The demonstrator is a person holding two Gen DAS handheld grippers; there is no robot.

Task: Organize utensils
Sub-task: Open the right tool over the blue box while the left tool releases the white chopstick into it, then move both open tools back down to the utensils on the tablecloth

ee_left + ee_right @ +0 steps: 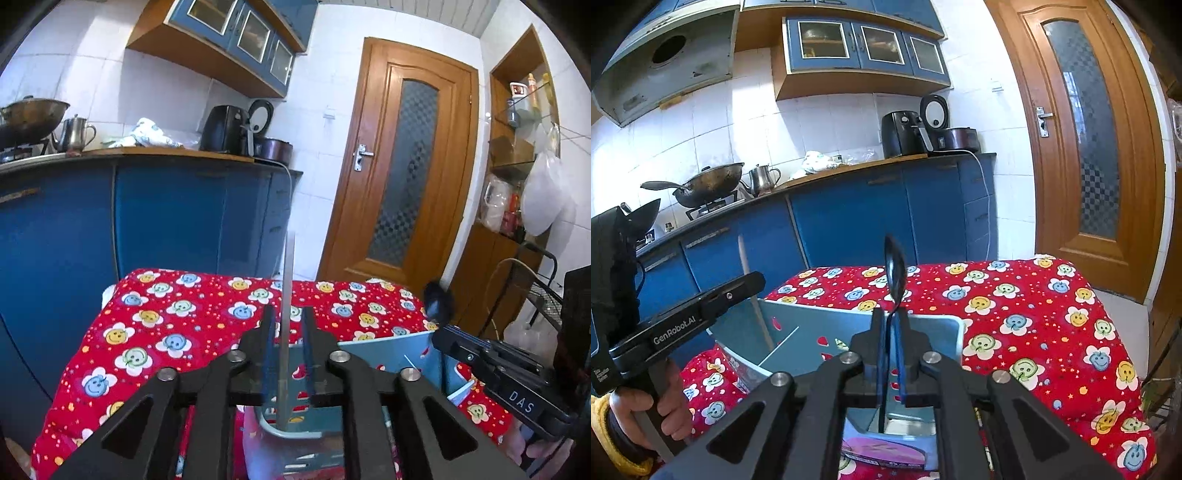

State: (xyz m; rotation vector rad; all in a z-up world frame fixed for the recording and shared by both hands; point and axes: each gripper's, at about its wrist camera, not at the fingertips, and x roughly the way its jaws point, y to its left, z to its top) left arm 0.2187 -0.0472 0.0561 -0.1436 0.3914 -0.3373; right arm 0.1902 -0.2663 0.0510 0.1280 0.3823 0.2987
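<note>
From the left wrist, your left gripper (288, 314) points out over a table draped in a red cloth (177, 317) printed with smiling flowers. A pale chopstick (287, 295) stands upright between its blue pads (272, 328), with a thin strip of daylight on either side. The claw is slightly spread and the pads are not pinching it. The chopstick's lower end drops into the blue-grey organiser box (391, 349) just beneath the fingers, in a compartment on the box's left side. At the right edge your right gripper (448, 338) reaches in over the same box, with the dark bowl of a spoon (438, 300) sticking up above its tip.

From the right wrist, the spoon stands bowl-up — its thin handle runs down between the right gripper's blue pads and on into the box's near compartment. The pads sit almost together around the handle, and you cannot tell from here whether they press on it or only flank it. The box rests on the cloth near the table's left side, its inner dividers showing. To the left, your left hand (646, 417), in a yellow cuff, holds the left gripper. The chopstick leans a little and passes down behind the box's back wall into the left compartment.
</note>
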